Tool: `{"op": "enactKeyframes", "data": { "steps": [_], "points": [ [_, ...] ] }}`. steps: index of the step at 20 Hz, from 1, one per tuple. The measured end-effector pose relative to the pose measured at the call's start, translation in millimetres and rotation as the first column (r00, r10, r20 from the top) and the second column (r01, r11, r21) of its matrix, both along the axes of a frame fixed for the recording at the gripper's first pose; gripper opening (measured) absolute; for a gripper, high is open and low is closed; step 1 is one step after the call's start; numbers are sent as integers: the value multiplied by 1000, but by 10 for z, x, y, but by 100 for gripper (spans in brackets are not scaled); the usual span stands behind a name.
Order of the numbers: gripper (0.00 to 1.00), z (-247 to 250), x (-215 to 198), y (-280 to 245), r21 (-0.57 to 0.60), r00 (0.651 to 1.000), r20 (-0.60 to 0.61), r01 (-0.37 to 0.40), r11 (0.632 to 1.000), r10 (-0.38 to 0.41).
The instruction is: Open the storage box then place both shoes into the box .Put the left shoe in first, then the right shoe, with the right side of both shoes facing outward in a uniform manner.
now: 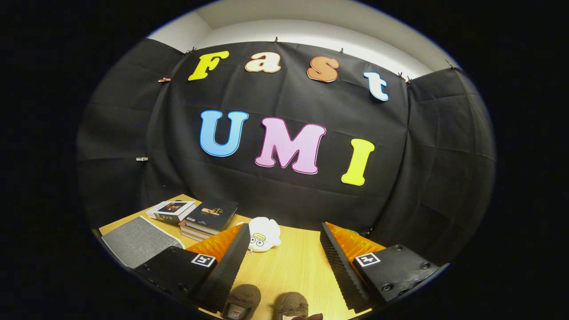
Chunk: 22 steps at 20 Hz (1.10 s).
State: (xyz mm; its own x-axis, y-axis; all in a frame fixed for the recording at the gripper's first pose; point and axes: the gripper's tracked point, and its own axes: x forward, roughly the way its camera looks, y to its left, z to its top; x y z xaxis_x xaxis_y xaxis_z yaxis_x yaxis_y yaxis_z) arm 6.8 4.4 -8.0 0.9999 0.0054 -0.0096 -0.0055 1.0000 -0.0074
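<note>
My gripper (284,249) is held above the wooden table (293,266), its two fingers spread wide apart with nothing between them. Below and between the fingers, close to me, I see the tops of two brown shoes side by side: one (242,298) on the left, one (291,304) on the right. Only their rounded upper parts show; the rest is cut off. A dark red bit sits right by the right shoe.
A white plush toy with cartoon eyes (263,234) lies on the table just beyond the left finger. Behind it to the left are stacked books (209,218), a white box (171,210) and a grey fabric mat (135,240). Black cloth walls the booth.
</note>
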Motion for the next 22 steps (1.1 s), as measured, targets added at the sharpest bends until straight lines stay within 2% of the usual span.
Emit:
{"op": "enactKeyframes", "data": {
  "steps": [6, 10, 14, 19, 22],
  "points": [
    [97, -125, 15, 77, 17, 999, -34, -18, 1000, 19],
    [97, -161, 16, 168, 11, 998, -38, -57, 998, 57],
    [97, -265, 22, 415, 43, 984, -71, -162, 986, 165],
    [97, -489, 21, 764, 239, 938, -112, -296, 925, 329],
    [98, -688, 25, 988, 338, 889, -133, -375, 863, 438]
  ]
}}
